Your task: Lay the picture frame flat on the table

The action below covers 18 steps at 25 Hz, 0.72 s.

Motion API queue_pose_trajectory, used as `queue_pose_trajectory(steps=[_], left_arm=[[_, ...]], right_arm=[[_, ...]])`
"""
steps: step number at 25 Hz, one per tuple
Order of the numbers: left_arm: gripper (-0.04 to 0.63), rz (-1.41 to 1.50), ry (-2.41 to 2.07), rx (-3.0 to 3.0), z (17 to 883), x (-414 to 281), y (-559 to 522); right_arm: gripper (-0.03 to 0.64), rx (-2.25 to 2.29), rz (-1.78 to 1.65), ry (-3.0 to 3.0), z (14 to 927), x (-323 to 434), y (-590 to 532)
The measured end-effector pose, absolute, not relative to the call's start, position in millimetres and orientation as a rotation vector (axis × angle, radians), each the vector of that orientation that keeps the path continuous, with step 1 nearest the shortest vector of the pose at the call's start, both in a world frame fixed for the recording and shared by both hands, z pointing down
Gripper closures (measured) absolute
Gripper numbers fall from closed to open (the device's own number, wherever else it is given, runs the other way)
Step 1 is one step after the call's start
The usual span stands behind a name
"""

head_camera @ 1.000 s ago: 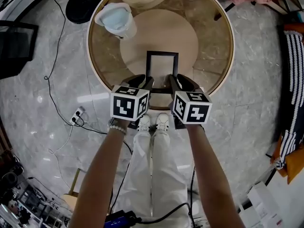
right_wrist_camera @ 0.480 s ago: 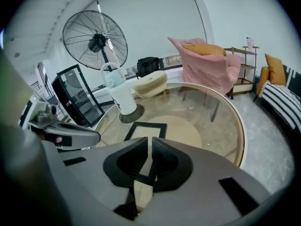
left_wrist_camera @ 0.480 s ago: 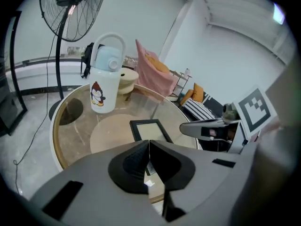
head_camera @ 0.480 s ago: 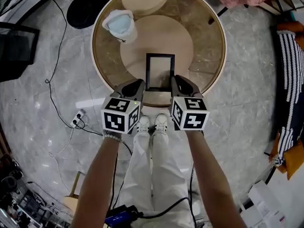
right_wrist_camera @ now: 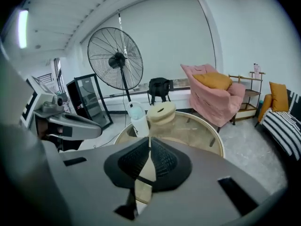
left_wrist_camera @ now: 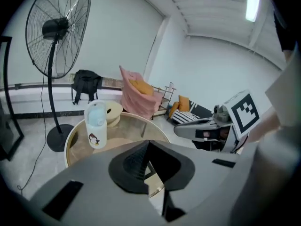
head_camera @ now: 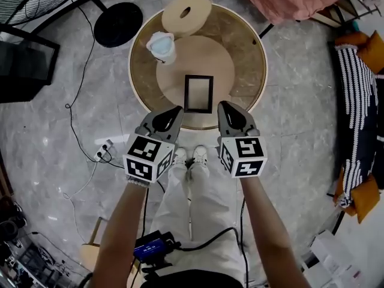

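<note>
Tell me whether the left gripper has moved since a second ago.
Yes. The left gripper has drawn back toward the person: its tip flanked the picture frame before and now sits at the round table's near rim, jaws just closed on nothing.

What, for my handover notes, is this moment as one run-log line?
picture frame: flat on table | left tongs: shut, empty | right tongs: just closed further, shut, empty | contact: neither touches picture frame
</note>
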<state>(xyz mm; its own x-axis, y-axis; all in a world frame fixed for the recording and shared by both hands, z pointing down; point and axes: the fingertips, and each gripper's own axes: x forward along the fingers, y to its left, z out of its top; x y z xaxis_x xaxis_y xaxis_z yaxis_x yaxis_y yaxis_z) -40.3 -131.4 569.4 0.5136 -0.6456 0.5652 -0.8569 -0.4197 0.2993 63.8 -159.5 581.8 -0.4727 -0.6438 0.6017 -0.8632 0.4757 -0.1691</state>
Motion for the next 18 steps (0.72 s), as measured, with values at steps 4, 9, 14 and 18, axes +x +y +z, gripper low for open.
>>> queue_pose_trajectory(steps=[4,9,14,18], left_arm=[[0.580,0.486,-1.235,2.288,519,-36,-122],[0.580,0.426,-1.288,2.377,453,-39,-117],[0.580,0.348,-1.321,2.448,399,-39,-107],[0.580,0.358,-1.336,2.516,366,-41,-97]], right_arm=[[0.577,1.263,0.596,-2.311,539,62,-148],[0.577,1.274,0.507,-2.387,480,56,-149],[0.577,1.285,0.438,-2.466,425,58,-142],[0.577,1.319,0.429,-2.508,393,59,-130]])
